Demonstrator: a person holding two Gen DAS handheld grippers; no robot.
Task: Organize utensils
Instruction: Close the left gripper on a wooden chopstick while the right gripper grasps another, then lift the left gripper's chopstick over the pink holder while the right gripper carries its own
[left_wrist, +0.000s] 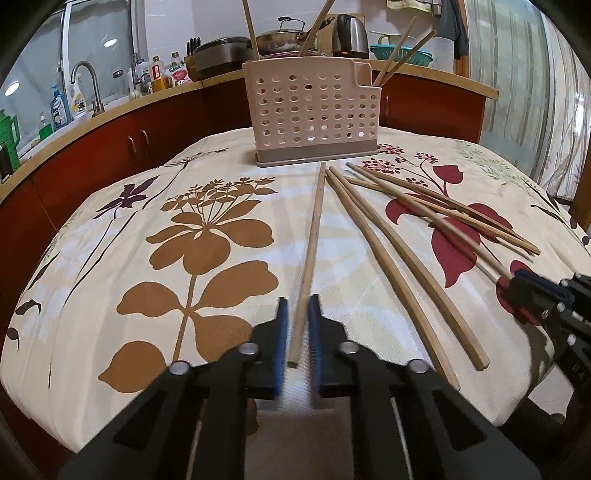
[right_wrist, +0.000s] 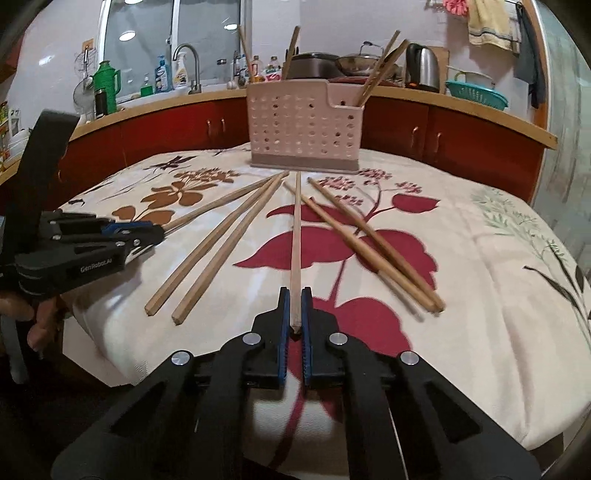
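Note:
A pink perforated utensil holder (left_wrist: 314, 110) (right_wrist: 304, 129) stands at the far side of the flowered tablecloth (left_wrist: 110, 258), with several chopsticks upright in it. My left gripper (left_wrist: 298, 301) is shut on the near end of a wooden chopstick (left_wrist: 314, 229) that points toward the holder. From the right wrist view the left gripper (right_wrist: 147, 230) shows at the left, gripping that stick. My right gripper (right_wrist: 294, 291) is shut on another chopstick (right_wrist: 295, 240), also aimed at the holder. Two loose chopsticks (right_wrist: 214, 258) lie between the grippers, and two more (right_wrist: 369, 243) lie to the right.
Behind the table runs a wooden counter (left_wrist: 110, 107) over red cabinets, with a faucet (left_wrist: 86, 85), bottles, a kettle (right_wrist: 423, 68) and a wok. The table's near edge is just under both grippers. A person's hand (right_wrist: 40, 321) holds the left gripper.

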